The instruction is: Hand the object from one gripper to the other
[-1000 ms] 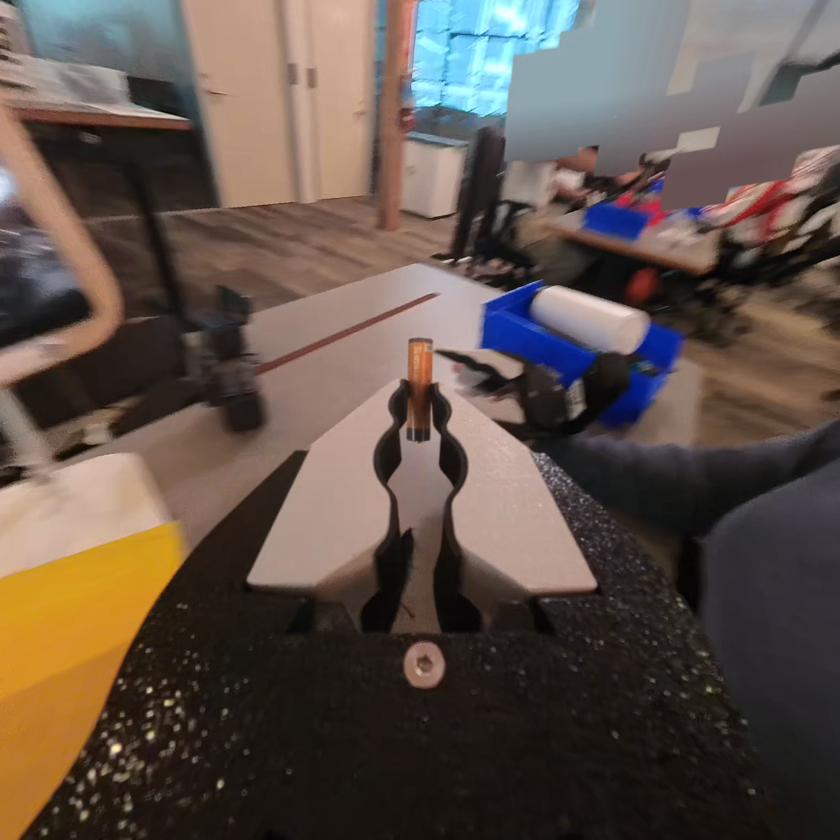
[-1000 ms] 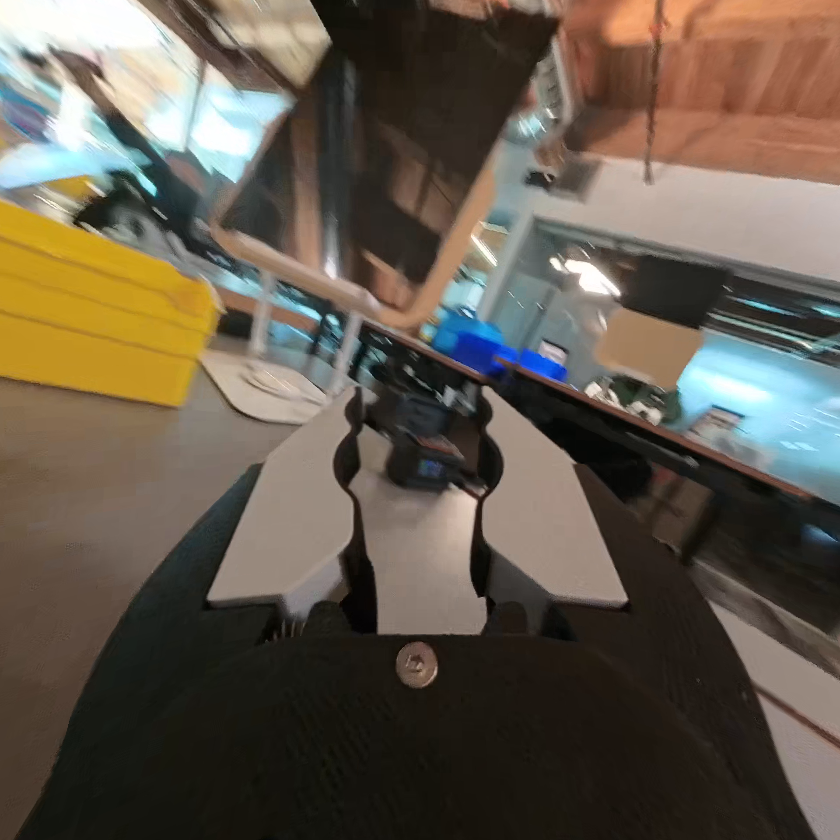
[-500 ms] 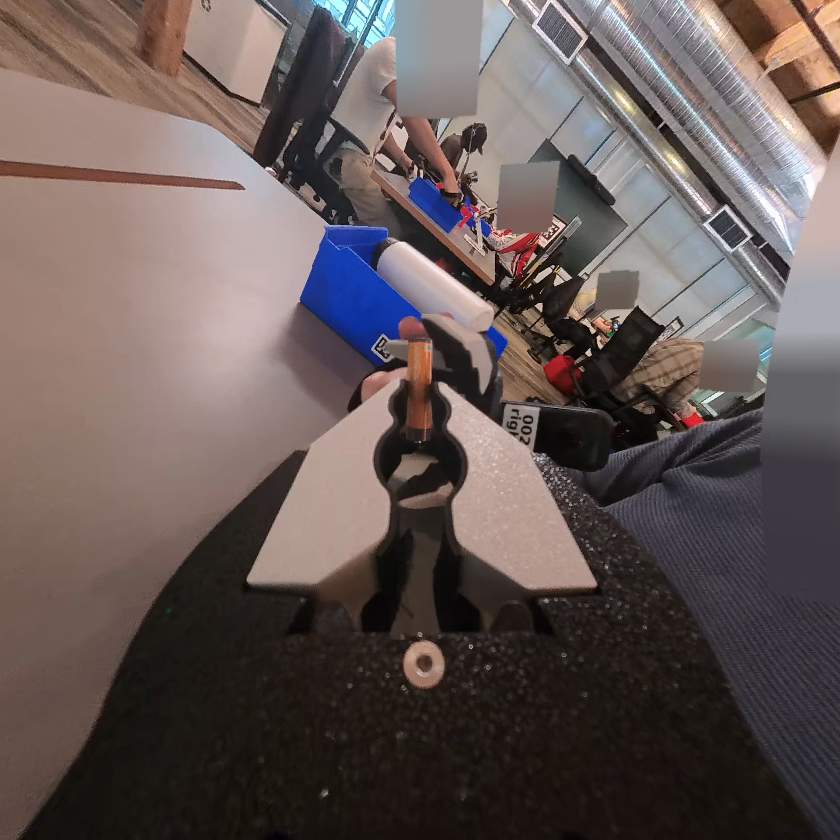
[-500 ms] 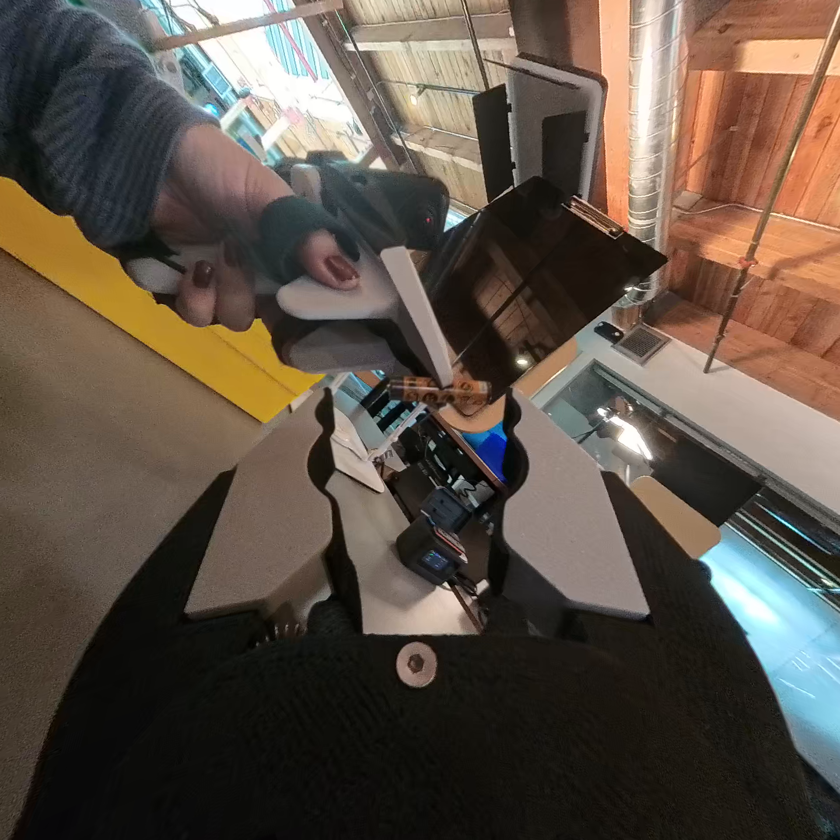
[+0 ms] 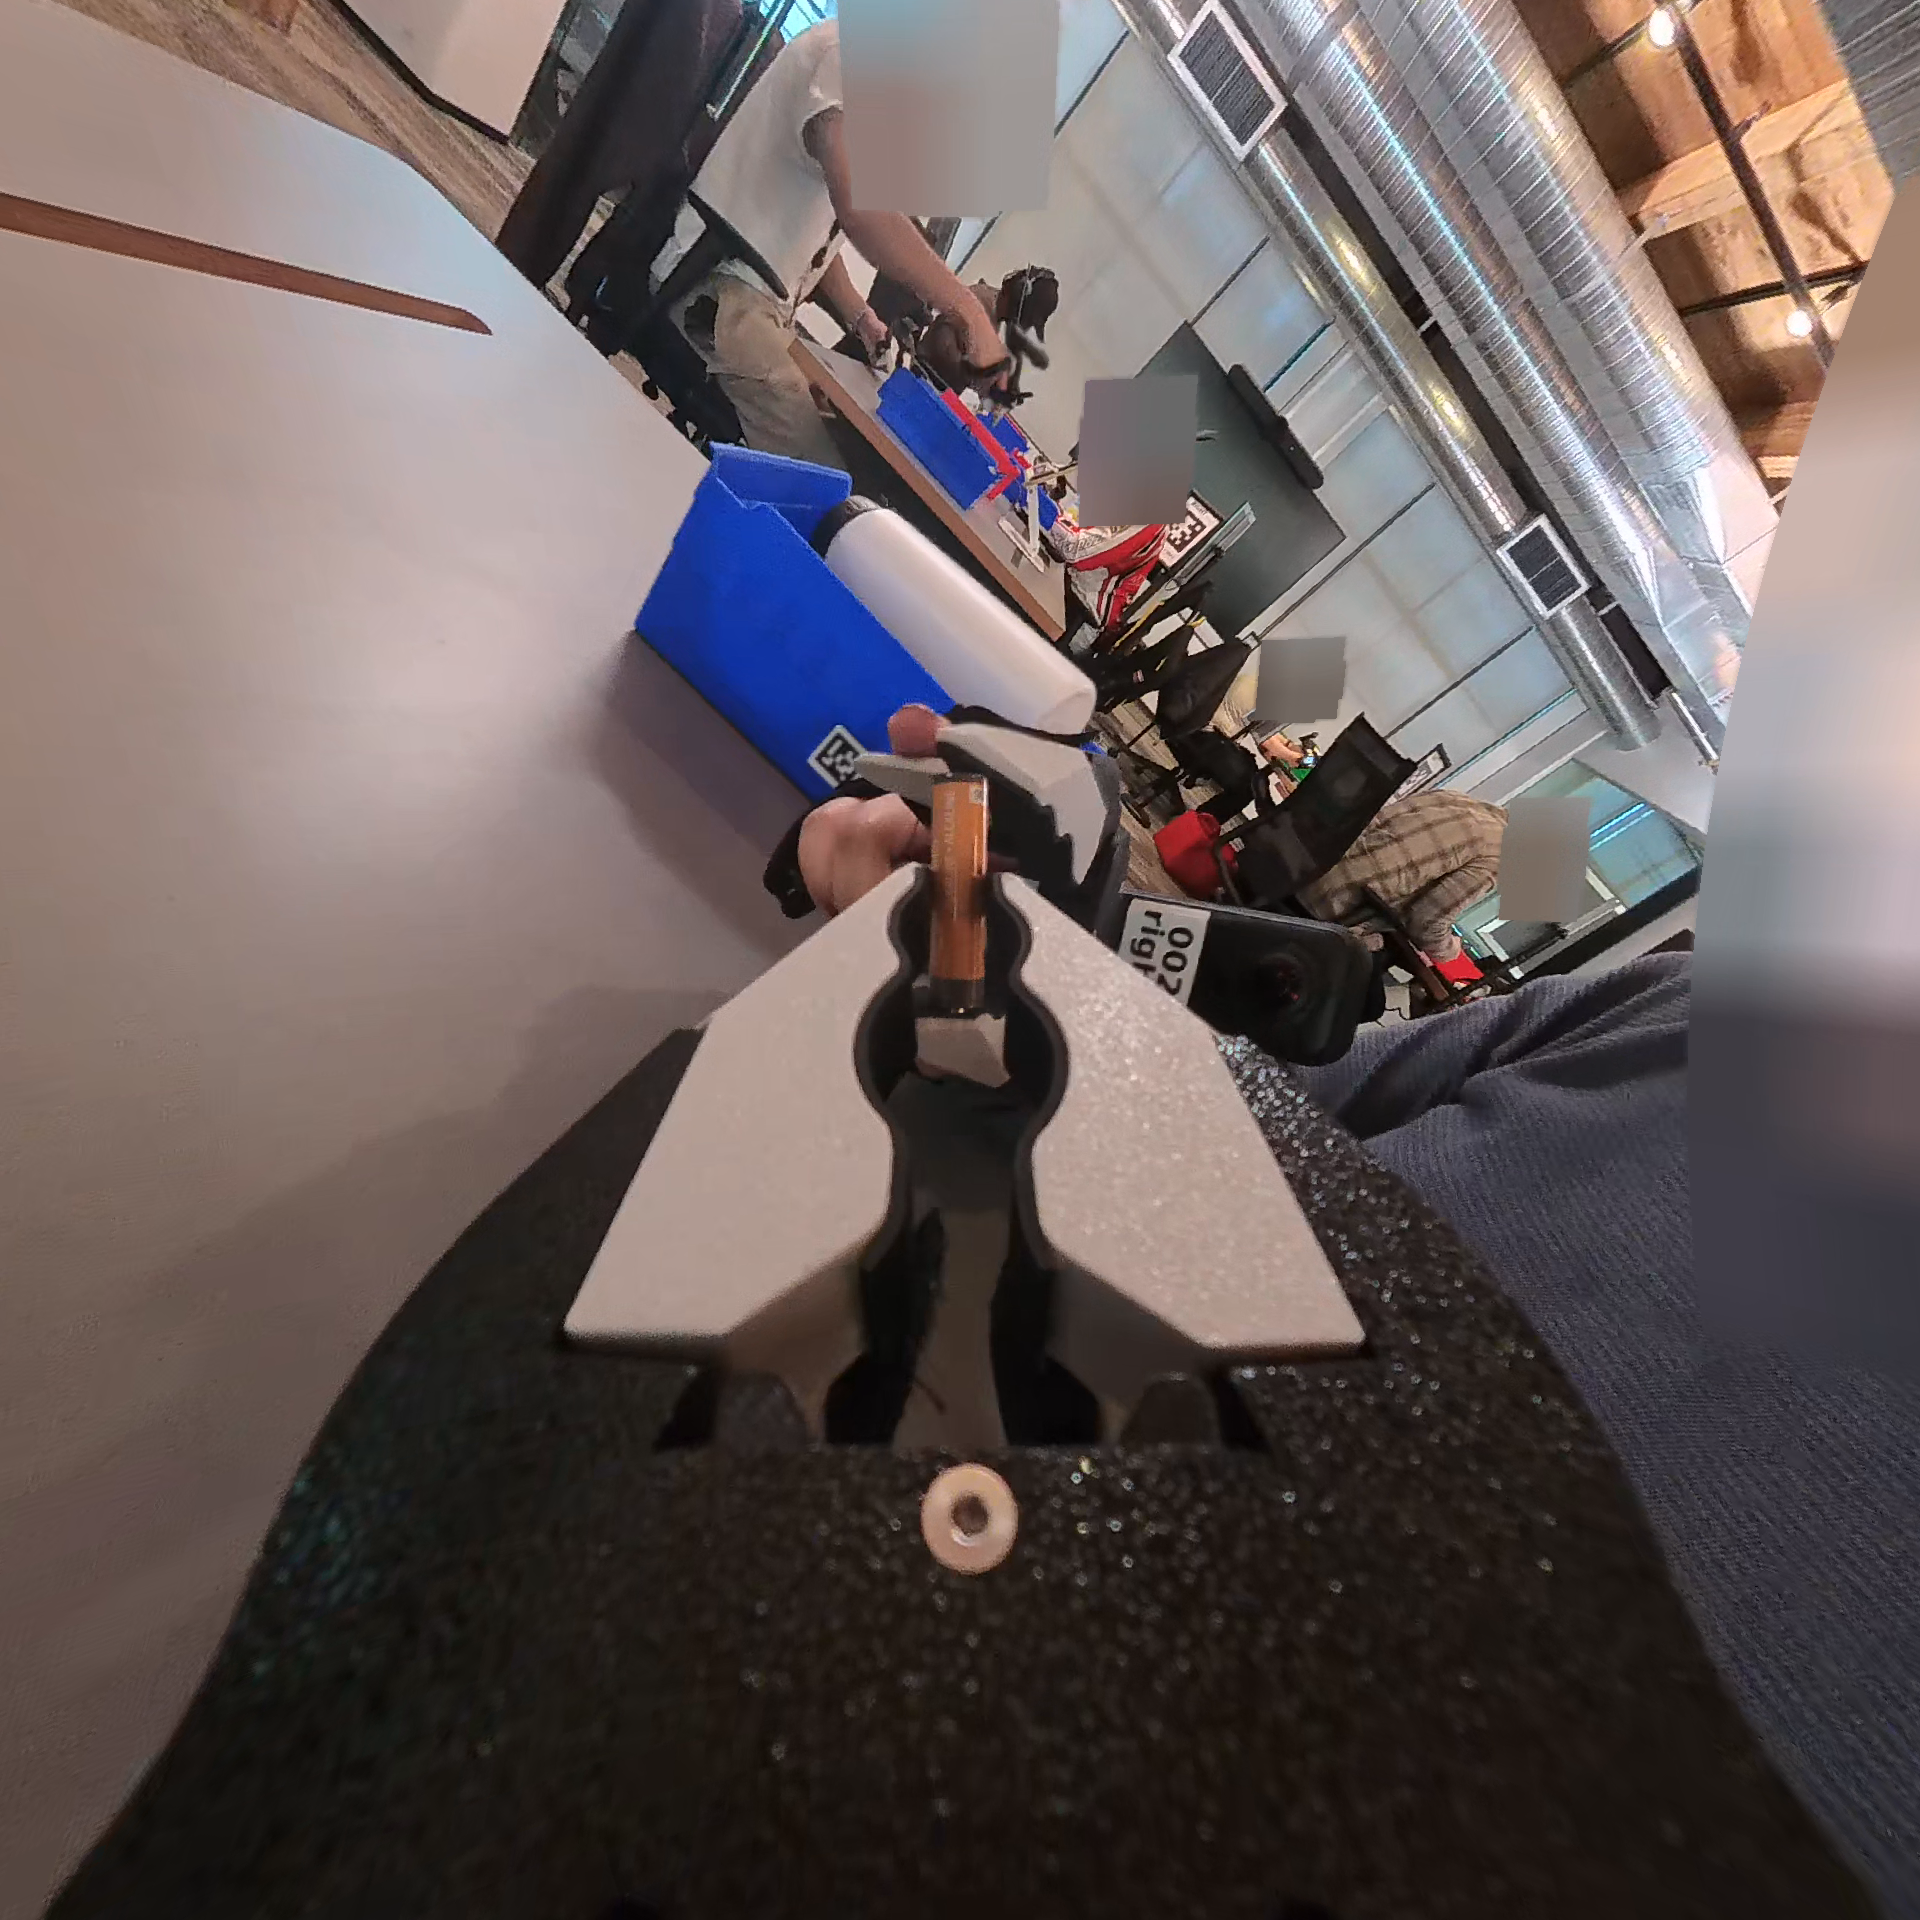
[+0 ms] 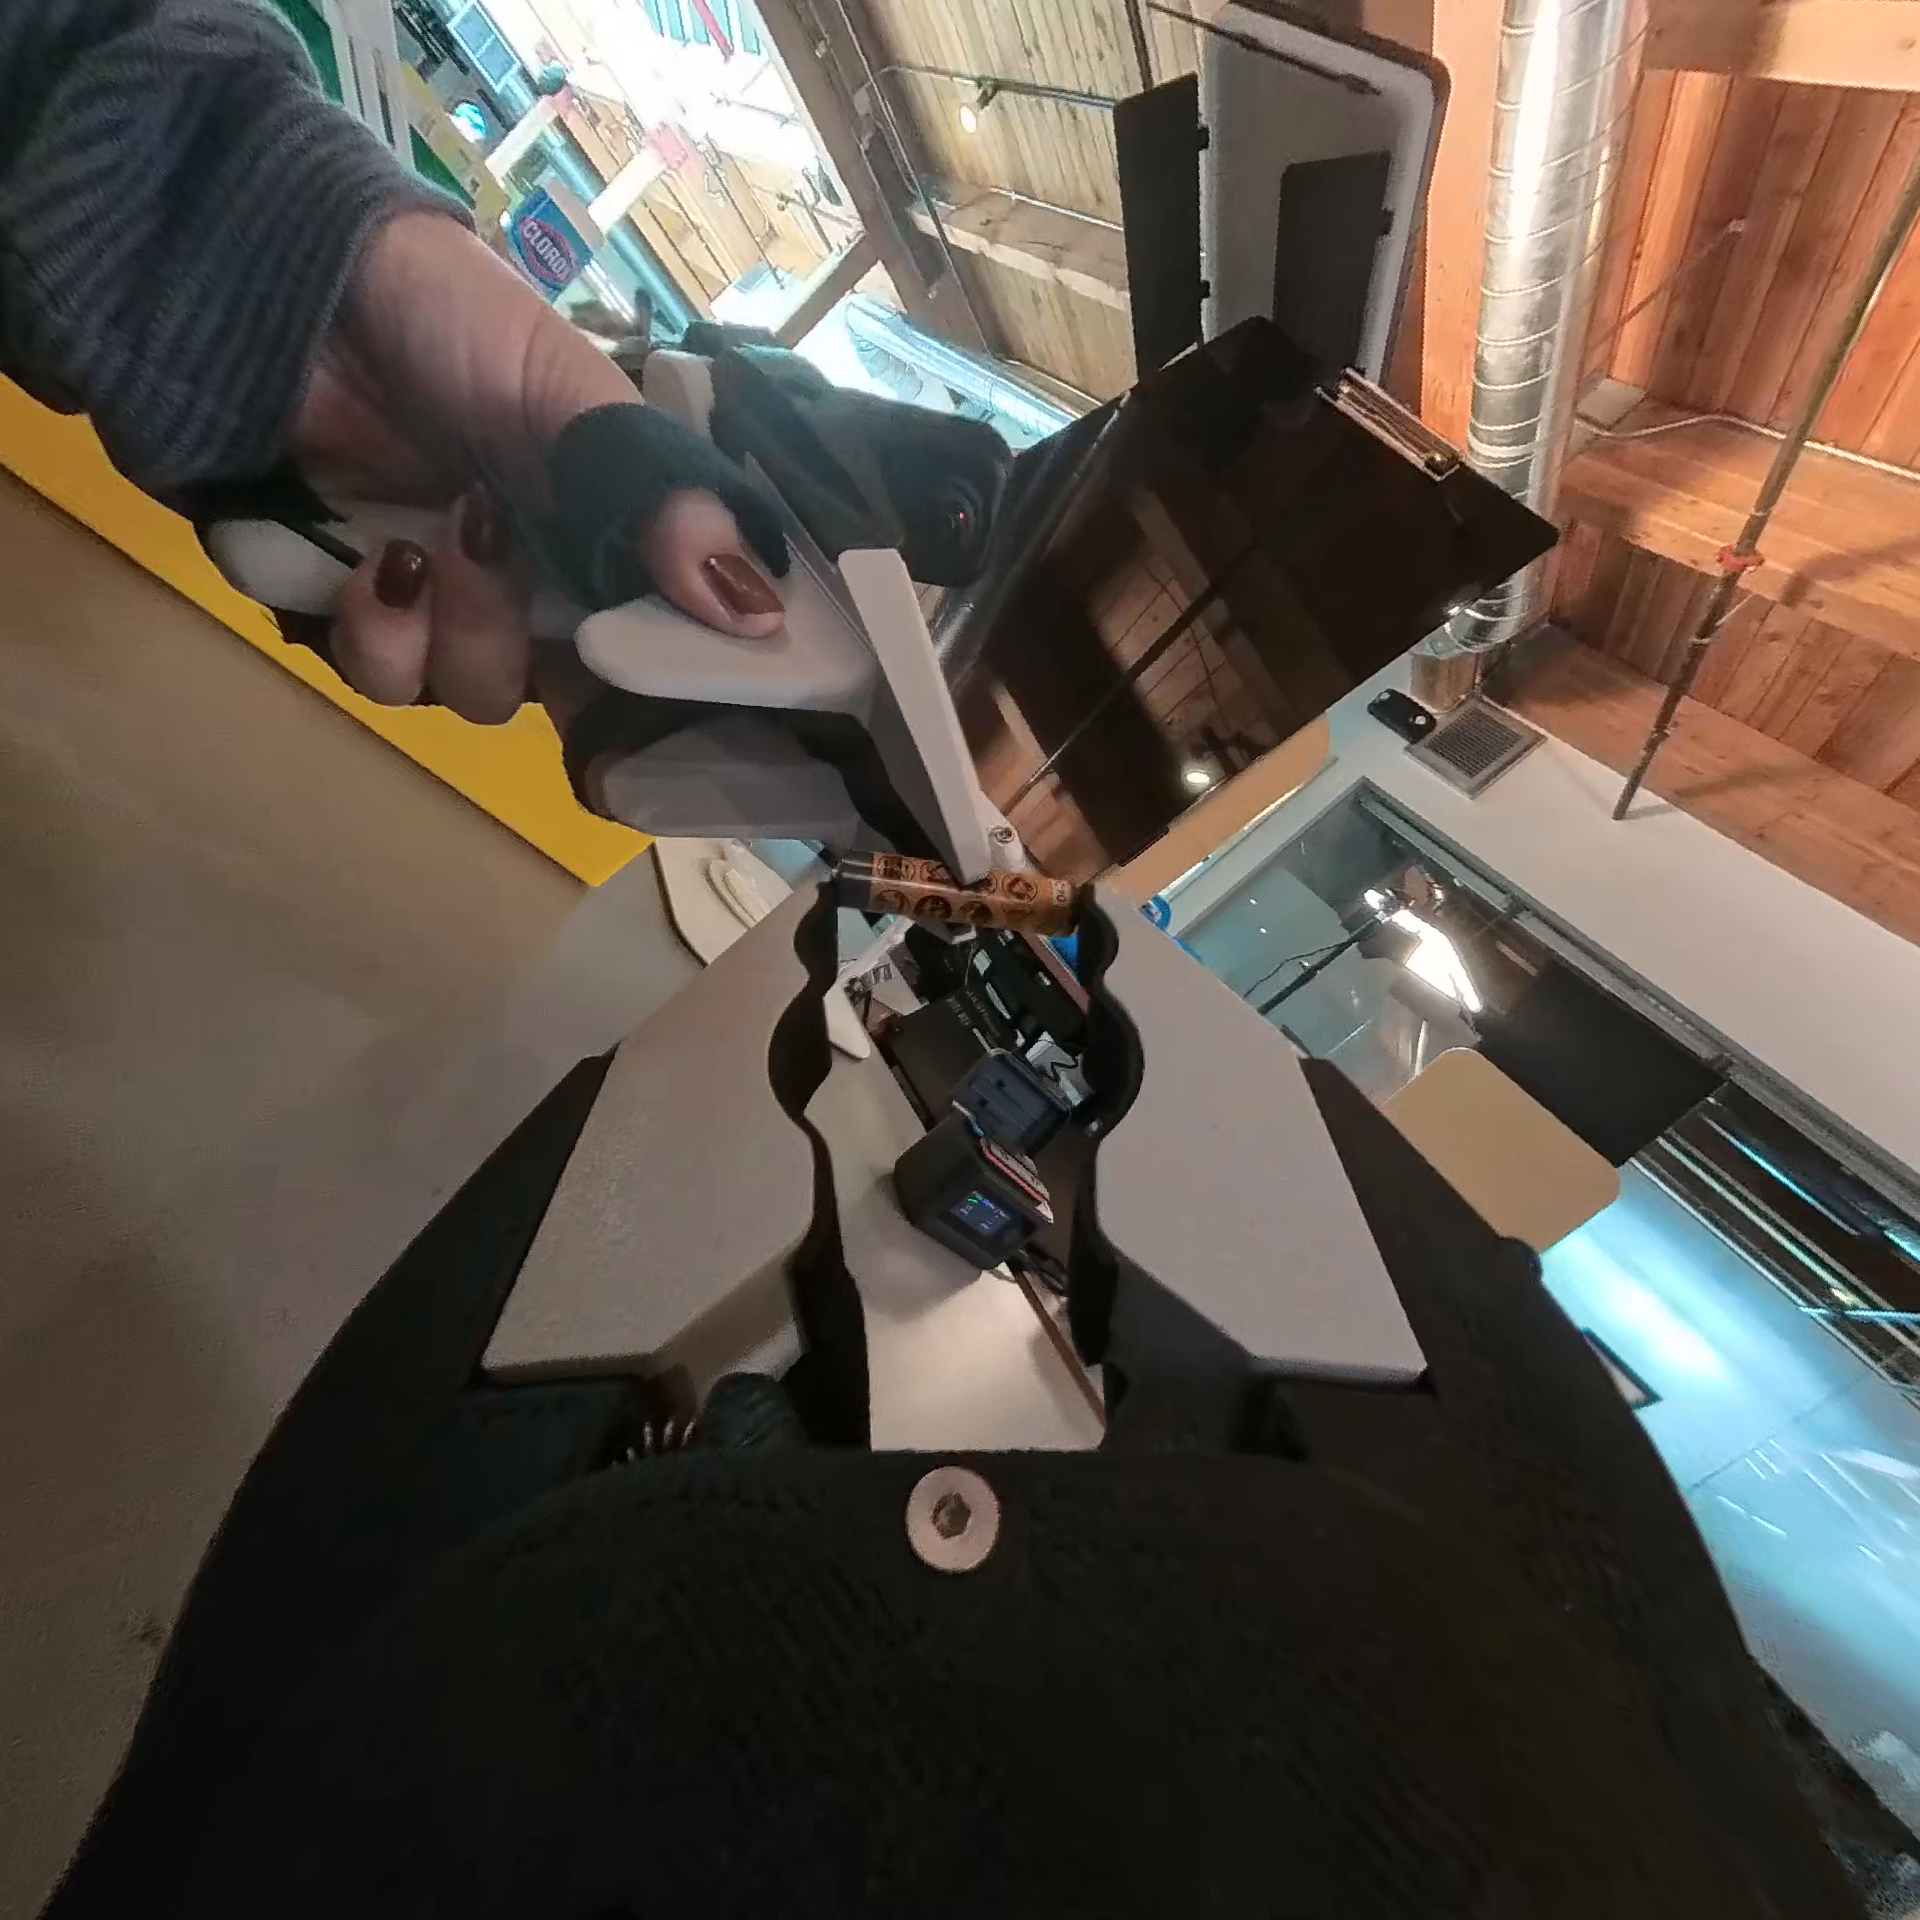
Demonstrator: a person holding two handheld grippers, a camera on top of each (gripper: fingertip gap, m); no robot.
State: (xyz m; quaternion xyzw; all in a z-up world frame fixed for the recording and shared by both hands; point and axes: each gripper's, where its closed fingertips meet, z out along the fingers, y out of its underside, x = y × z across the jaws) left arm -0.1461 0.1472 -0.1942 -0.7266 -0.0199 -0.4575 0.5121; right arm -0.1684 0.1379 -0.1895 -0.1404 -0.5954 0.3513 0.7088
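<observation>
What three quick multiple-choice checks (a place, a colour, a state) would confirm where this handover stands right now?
1. Where is the copper-and-black cylindrical battery?
A. Clamped between the fingertips of the left tool
B. Lying on the grey table
C. Inside the bin

2. What colour is the plastic bin that holds the white cylinder?
A. Green
B. Blue
C. Black

3. What state is the right tool in?
A. Shut on the battery
B. Shut on nothing
C. Open

Answers:
1. A, since the left wrist view shows the battery standing up out of the left tool's closed tips.
2. B, since the bin's walls are plainly blue in the left wrist view.
3. C, since the right wrist view shows a wide gap between its fingers, with the battery lying across at their tips.
</observation>
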